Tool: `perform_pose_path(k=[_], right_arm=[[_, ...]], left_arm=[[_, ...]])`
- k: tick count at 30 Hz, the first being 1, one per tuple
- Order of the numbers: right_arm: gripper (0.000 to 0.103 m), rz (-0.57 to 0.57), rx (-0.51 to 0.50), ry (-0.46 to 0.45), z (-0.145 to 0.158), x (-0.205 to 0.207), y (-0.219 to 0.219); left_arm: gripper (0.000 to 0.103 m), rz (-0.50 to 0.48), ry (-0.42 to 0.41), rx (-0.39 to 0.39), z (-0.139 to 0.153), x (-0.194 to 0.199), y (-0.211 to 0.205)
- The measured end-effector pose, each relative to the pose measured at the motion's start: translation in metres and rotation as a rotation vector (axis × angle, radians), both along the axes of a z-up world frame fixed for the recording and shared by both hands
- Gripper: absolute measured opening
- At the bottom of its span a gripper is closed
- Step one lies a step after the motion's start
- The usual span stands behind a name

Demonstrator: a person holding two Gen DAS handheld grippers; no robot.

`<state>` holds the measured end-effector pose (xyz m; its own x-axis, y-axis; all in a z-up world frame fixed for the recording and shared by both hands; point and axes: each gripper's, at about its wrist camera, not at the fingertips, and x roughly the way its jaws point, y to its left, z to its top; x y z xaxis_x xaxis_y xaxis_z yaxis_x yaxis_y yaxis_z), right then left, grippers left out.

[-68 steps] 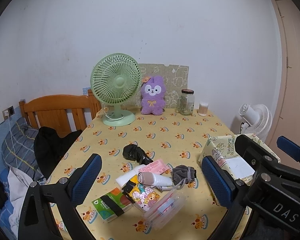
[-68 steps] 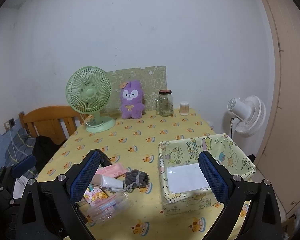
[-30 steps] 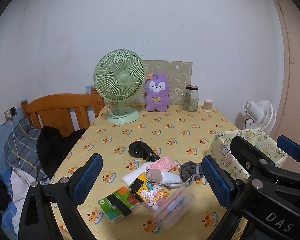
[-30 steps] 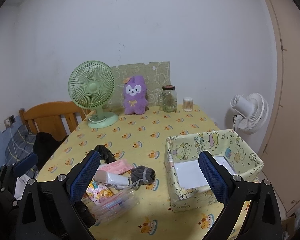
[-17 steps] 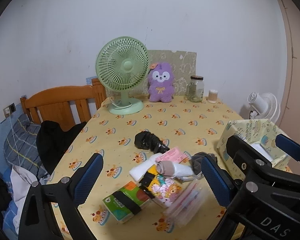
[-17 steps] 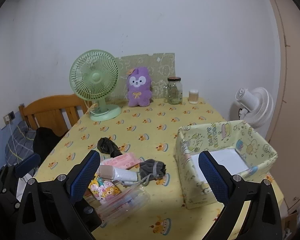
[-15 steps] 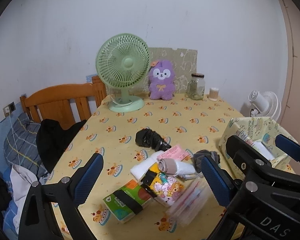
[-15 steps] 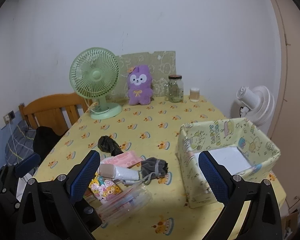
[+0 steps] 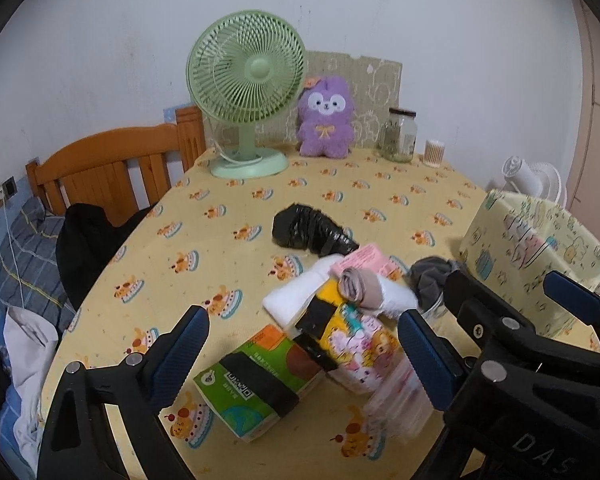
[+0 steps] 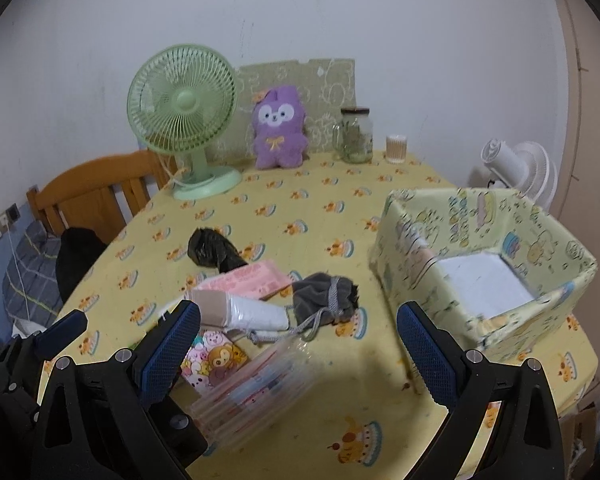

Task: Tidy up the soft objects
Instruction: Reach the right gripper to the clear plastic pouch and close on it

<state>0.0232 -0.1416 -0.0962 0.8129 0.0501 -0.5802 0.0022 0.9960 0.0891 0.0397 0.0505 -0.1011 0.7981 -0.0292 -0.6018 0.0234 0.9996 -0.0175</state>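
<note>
**Both grippers closing in on the pile, nothing picked up yet**

Since approx 2 s ago both cameras have moved fwd and lower: the pile of small items looks bigger and nearer, so pick-up seems about to start. No item sits in the fabric box (image 10: pixel 484 272) yet.

Nearest: left gripper (image 9: pixel 300 344) with jaws spread wide, empty, over a green tissue pack (image 9: pixel 256 380) w/ a black band. Right gripper (image 10: pixel 296 344) also spread wide, empty, above a clear crinkly plastic bag (image 10: pixel 256 392), blurred.

Next: glossy cartoon-print pack (image 9: pixel 360 336), rolled white towel (image 10: pixel 244 312), flat pink pack (image 10: pixel 252 280), grey drawstring pouch (image 10: pixel 324 296), crumpled shiny black bag (image 9: pixel 308 232).

Right of the pile, apart from it: the box, soft-walled, rectangular, pale printed cloth, white base.

Far edge of the yellow patterned tablecloth (image 9: pixel 204 220): green fan (image 9: pixel 248 76), fluffy purple plush (image 9: pixel 326 116), glass jar (image 10: pixel 356 134).
</note>
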Motion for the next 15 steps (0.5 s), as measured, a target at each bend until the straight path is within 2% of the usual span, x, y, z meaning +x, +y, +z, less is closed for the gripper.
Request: perform_pose_path(k=[15], right_arm=[[0.100,0.004,0.005,0.164,-0.046,0.022,0.013]], left_arm=[[0.094,-0.010,0.118,0.024,-0.038,0.013,0.002]])
